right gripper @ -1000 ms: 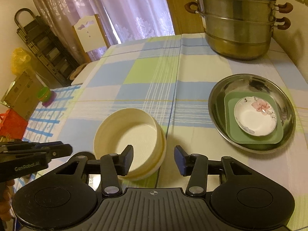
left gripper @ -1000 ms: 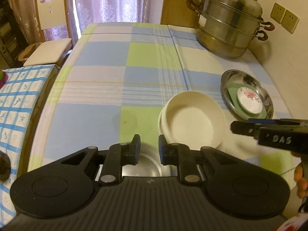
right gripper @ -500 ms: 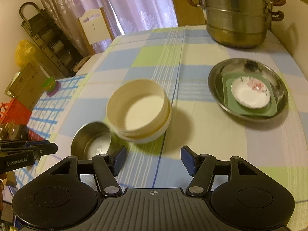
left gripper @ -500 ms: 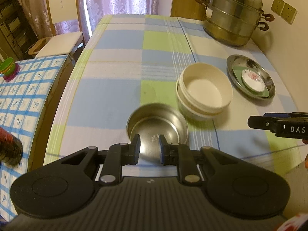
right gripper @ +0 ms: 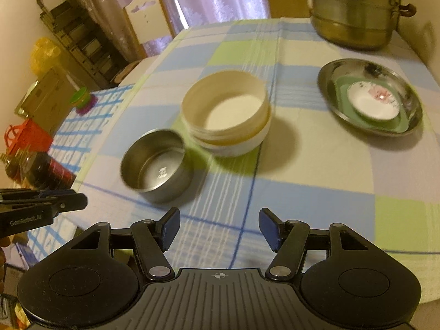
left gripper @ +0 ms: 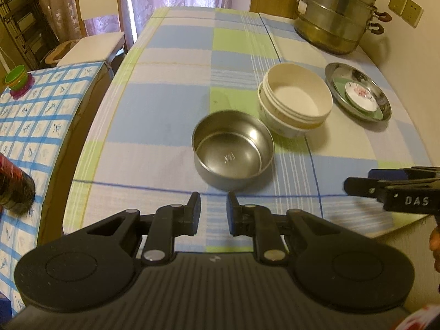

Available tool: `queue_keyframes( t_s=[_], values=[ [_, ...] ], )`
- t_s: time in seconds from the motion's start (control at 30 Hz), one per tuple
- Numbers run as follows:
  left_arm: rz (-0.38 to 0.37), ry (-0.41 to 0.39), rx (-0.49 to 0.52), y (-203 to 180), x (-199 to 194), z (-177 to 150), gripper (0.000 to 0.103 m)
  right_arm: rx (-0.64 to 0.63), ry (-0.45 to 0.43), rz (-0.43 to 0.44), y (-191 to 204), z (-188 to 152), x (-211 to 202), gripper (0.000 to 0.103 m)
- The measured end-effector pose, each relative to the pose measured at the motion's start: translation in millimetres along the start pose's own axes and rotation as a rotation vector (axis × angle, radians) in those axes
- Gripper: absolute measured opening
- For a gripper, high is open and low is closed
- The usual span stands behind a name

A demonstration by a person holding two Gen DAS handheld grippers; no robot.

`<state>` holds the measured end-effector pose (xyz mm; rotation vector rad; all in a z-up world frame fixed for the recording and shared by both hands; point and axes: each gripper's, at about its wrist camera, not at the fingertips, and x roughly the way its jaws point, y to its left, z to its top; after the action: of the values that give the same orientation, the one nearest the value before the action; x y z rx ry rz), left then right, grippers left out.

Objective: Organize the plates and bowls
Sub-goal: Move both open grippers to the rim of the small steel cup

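A small steel bowl [left gripper: 232,152] stands on the checked tablecloth, just in front of my left gripper [left gripper: 213,210], which is open a little and empty. It also shows in the right wrist view [right gripper: 156,165]. Cream bowls [left gripper: 295,99] are stacked right behind it, also seen in the right wrist view [right gripper: 225,112]. At the right a steel plate [right gripper: 330,82] holds a green square dish and a small flowered white saucer [right gripper: 372,101]. My right gripper [right gripper: 218,228] is open and empty, near the table's front edge.
A large steel steamer pot [left gripper: 335,13] stands at the far right corner by the wall. A lower side table with a blue checked cloth [left gripper: 24,126] is at the left, with a dark bottle [right gripper: 49,169]. A chair [left gripper: 93,22] stands beyond.
Both grippers have pulled back and up from the bowls. The steel bowl, earlier under my left fingers, now stands free in front of them. The right jaws have opened wider.
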<state>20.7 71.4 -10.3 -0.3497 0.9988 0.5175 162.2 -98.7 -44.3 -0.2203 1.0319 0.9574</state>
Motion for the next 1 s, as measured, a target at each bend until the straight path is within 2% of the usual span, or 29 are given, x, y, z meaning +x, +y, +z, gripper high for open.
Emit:
queue_keyframes(
  t_s=[0.33,0.67,1.0],
  values=[
    [-0.006,0.032,0.006,1,-1,-16,0.017,-0.033,0.042,0.036,25,-17,12,0.063],
    [-0.009,0.060,0.010,10,6,-18,0.017,-0.040,0.050,0.028,41,-18,25,0.063],
    [-0.035,0.066,0.028,25,18,-9,0.017,0.046,0.048,-0.002,49,-11,46,0.063]
  ],
)
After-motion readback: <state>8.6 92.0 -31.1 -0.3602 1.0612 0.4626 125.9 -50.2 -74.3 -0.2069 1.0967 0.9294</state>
